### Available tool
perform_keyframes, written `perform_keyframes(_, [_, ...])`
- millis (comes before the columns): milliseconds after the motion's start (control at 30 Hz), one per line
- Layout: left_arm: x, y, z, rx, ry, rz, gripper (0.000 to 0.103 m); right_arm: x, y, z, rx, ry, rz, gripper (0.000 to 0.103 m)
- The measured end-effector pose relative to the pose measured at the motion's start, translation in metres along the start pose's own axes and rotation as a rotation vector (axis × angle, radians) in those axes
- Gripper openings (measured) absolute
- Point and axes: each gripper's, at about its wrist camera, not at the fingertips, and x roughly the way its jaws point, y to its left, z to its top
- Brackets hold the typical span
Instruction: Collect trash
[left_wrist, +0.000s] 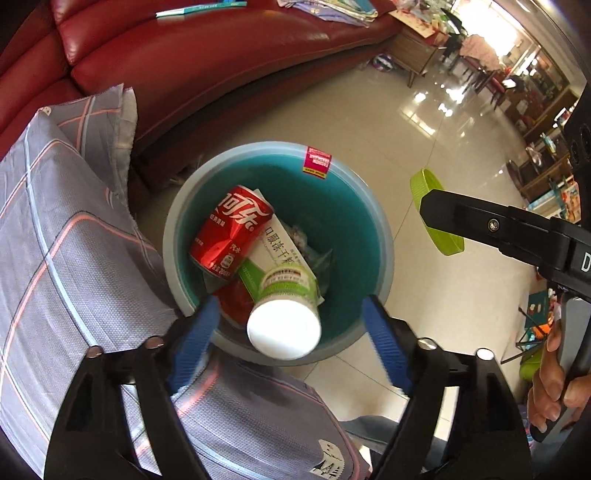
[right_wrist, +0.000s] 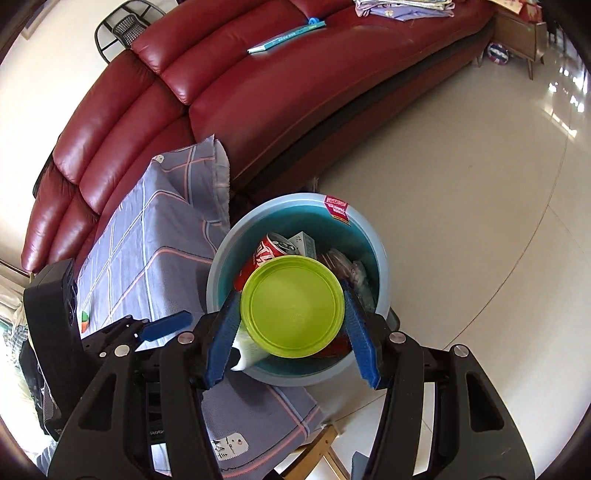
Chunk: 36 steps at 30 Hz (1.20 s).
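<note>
Below the left wrist camera, the left gripper (left_wrist: 286, 325) has its blue fingers (left_wrist: 192, 343) spread wide, holding nothing. A white plastic bottle with a green label (left_wrist: 284, 314) sits between them, touching neither, in the round teal plastic bin (left_wrist: 369, 206). A red cola can (left_wrist: 231, 230) and a white paper box (left_wrist: 282, 245) lie beside it there.

From the right wrist camera, the right gripper (right_wrist: 291, 328) is clamped on a lime-green round plastic lid (right_wrist: 291, 306), one blue finger on each side. The lid hangs directly above the bin (right_wrist: 382, 273), which stands on the floor beside a grey checked cloth (right_wrist: 155, 240) and a red leather sofa (right_wrist: 258, 92).
</note>
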Motion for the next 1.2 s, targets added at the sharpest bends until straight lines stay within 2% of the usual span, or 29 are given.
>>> perform_keyframes(33, [-0.001, 0.001, 0.001, -0.004, -0.008, 0.009, 0.096, 0.001, 0.001, 0.001, -0.004, 0.002, 0.002, 0.054])
perform_keyframes(433, [-0.011, 0.019, -0.014, -0.051, -0.007, 0.029, 0.098, 0.024, 0.006, 0.006, -0.011, 0.057, -0.006, 0.054])
perform_keyframes(500, [-0.011, 0.022, -0.015, -0.055, -0.005, 0.031, 0.098, 0.026, 0.009, 0.007, -0.009, 0.065, -0.003, 0.059])
perform_keyframes(533, [-0.012, 0.024, -0.015, -0.056, -0.005, 0.031, 0.098, 0.027, 0.011, 0.007, -0.009, 0.063, -0.006, 0.067])
perform_keyframes(567, [-0.012, 0.024, -0.015, -0.056, -0.007, 0.031, 0.098, 0.027, 0.012, 0.007, -0.013, 0.061, -0.008, 0.071])
perform_keyframes(667, [-0.015, 0.027, -0.016, -0.058, -0.017, 0.027, 0.098, 0.026, 0.018, 0.006, -0.024, 0.062, -0.02, 0.077])
perform_keyframes(867, [-0.025, 0.03, -0.021, -0.072, -0.038, 0.019, 0.099, 0.022, 0.022, 0.001, -0.025, 0.061, -0.03, 0.087])
perform_keyframes(1200, [-0.051, 0.046, -0.041, -0.119, -0.054, 0.021, 0.099, 0.004, 0.04, -0.018, -0.058, 0.036, -0.042, 0.093])
